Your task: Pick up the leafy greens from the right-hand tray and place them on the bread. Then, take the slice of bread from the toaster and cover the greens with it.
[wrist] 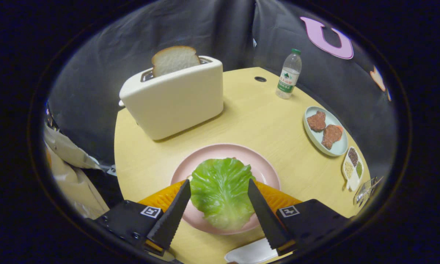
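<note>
With the black serrated fingers (219, 190) spread open around the crinkled green lettuce leaf (220, 192) on the pink plate (267, 169), the light, soft bread slice (175, 59) in the cream toaster (176, 101), upper left, looks easily crushed, so pinch its exposed top edge gently.
</note>
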Demonstrator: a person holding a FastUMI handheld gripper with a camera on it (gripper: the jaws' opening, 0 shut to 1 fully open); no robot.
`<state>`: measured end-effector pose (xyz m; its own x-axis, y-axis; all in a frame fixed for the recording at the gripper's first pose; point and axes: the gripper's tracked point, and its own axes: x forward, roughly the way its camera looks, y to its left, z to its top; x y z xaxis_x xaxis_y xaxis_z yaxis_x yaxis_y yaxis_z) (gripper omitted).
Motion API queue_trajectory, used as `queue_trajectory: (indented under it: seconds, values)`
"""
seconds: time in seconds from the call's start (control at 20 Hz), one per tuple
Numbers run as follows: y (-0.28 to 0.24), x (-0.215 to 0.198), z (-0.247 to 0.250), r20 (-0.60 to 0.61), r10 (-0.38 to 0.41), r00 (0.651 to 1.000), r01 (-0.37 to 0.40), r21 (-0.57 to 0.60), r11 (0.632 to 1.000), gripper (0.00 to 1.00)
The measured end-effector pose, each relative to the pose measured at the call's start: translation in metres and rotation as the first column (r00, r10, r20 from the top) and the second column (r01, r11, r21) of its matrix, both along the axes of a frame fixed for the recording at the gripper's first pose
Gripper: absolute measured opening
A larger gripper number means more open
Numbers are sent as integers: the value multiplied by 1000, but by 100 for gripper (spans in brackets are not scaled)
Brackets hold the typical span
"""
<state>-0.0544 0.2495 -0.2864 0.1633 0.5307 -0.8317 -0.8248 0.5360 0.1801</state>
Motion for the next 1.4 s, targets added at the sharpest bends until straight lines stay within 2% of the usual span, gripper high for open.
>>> queue_trajectory:
  seconds: [0.35,0.75,1.1,1.4]
  values:
    - [56,8,71,0,-96,995,96,109,989,100]
    - [114,8,110,18,-115,993,111,144,983,100]
    - [171,17,128,-134,-224,965,250,226,942,98]
    - [199,33,122,-208,-281,937,326,231,917,97]
